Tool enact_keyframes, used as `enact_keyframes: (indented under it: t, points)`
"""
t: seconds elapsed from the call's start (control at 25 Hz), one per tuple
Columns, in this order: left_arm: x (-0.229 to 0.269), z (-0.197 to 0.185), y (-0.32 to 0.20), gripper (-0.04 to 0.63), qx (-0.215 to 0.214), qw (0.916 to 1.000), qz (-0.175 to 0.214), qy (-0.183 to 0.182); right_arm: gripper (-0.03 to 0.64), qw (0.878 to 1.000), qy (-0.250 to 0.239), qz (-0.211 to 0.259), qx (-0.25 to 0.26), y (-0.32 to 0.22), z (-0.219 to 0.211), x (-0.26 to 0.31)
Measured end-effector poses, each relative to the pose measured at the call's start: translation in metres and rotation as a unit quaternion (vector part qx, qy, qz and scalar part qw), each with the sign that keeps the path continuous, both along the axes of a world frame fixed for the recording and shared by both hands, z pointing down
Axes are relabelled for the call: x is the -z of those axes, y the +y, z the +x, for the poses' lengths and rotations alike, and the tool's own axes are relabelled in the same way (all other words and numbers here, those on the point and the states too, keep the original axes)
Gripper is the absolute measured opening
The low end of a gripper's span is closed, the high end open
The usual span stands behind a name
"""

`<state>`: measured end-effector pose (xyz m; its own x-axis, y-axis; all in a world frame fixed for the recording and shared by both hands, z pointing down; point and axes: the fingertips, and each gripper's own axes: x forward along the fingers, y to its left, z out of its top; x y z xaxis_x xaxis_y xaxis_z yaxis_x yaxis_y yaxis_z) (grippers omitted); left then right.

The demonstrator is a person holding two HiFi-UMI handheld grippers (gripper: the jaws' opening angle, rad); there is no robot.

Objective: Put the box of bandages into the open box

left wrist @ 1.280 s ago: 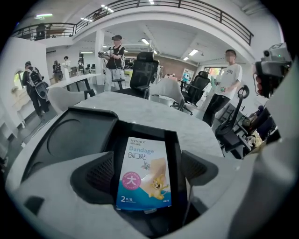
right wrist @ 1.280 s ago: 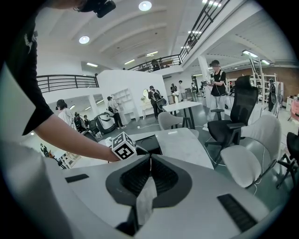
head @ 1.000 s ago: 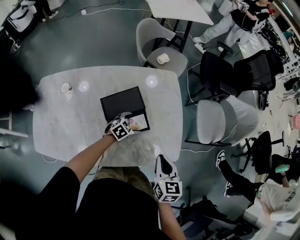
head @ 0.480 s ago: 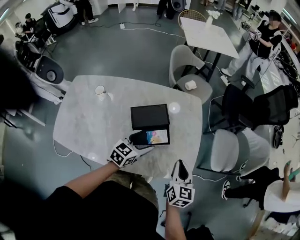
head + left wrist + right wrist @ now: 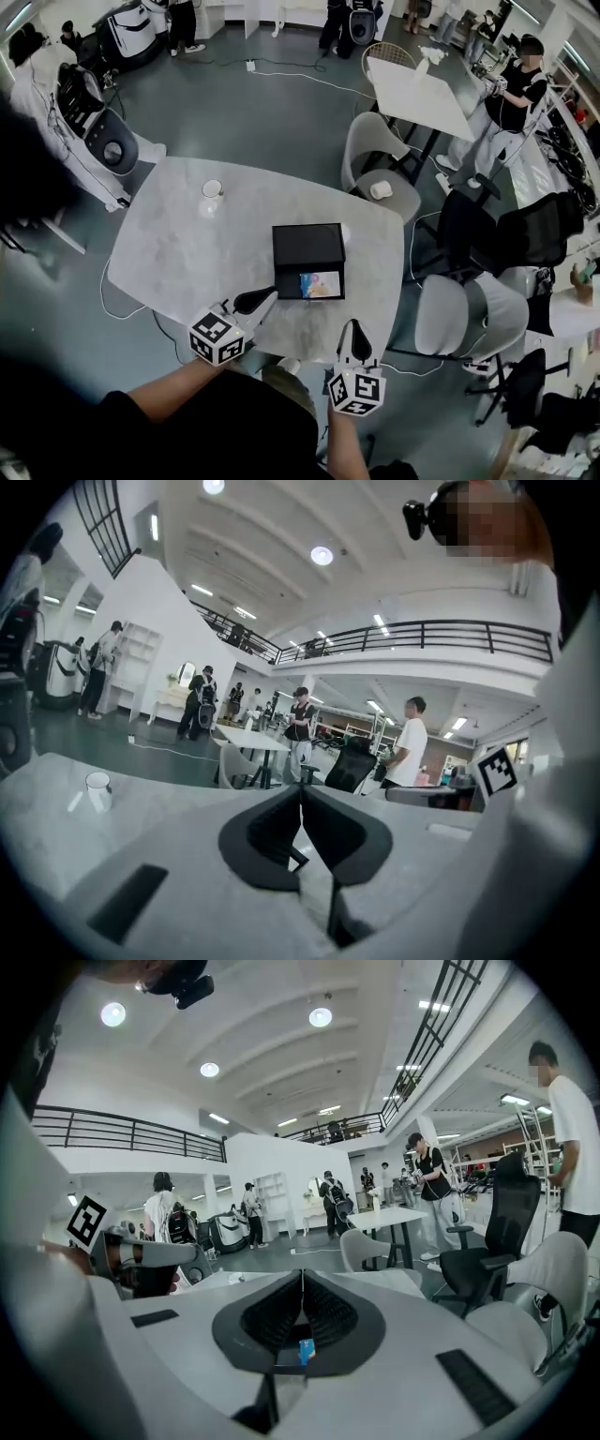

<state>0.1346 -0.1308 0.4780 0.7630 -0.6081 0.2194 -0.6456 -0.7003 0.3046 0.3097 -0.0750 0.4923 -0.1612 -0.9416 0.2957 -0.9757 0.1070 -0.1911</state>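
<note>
Left gripper [image 5: 301, 789] first: its jaws have just been closing, the tips meet, and there's nothing between them, so I'm carrying nothing on that side. It hangs over the near edge of the marble table [image 5: 178, 253], its tips aimed at the near left corner of the open box [image 5: 308, 247]. Right gripper [image 5: 302, 1277]: jaws together too, empty, over the near edge a little to the right.

And the box of bandages [image 5: 322, 284]? It's in there, lying in the right part of the tray half, the colourful face up, with the dark lid opened back toward the far side of the table. I can't tell whether the lid stands upright or lies flat. By my reading the placing is done and all that's left is getting clear.

That's where it could slip. The left tips look close to the tray's near left corner, and a low or careless swing could clip the rim and skid the open box across the smooth top. It sits not far from the near edge, so a pull toward me could bring it to the lip. A knock on the lid could drop it onto the bandages. A white cup [image 5: 213, 188] sits well apart near the far left corner, out of harm's way.
</note>
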Motion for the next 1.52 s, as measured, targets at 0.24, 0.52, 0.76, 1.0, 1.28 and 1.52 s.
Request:
enact_keyframes:
  t: [0.24,0.52,0.76,1.0,1.28,1.52]
  points:
    - [0.012,-0.066,-0.007,0.018,0.025,0.9994,0.024,-0.01,0.012,0.999,0.015,0.015,-0.024,-0.008,-0.034,0.019]
    - [0.039,-0.125,-0.025,0.018,0.043,0.9967,0.065,-0.022,0.012,0.998,0.031,0.042,-0.041,-0.02,-0.087,0.053]
    - [0.043,-0.126,-0.026,0.018,0.015,0.9972,0.072,-0.014,0.012,0.996,0.055,0.042,-0.06,-0.008,-0.097,0.059]
    - [0.044,-0.113,-0.023,0.018,-0.003,0.9965,0.083,-0.014,0.012,0.994,0.061,0.036,-0.084,0.004,-0.086,0.056]
    - [0.045,-0.106,-0.019,0.018,-0.014,0.9957,0.09,-0.014,0.012,0.992,0.076,0.042,-0.089,0.001,-0.082,0.063]
    - [0.045,-0.103,-0.021,0.018,-0.014,0.9957,0.09,-0.015,0.012,0.992,0.079,0.041,-0.086,0.0,-0.08,0.064]
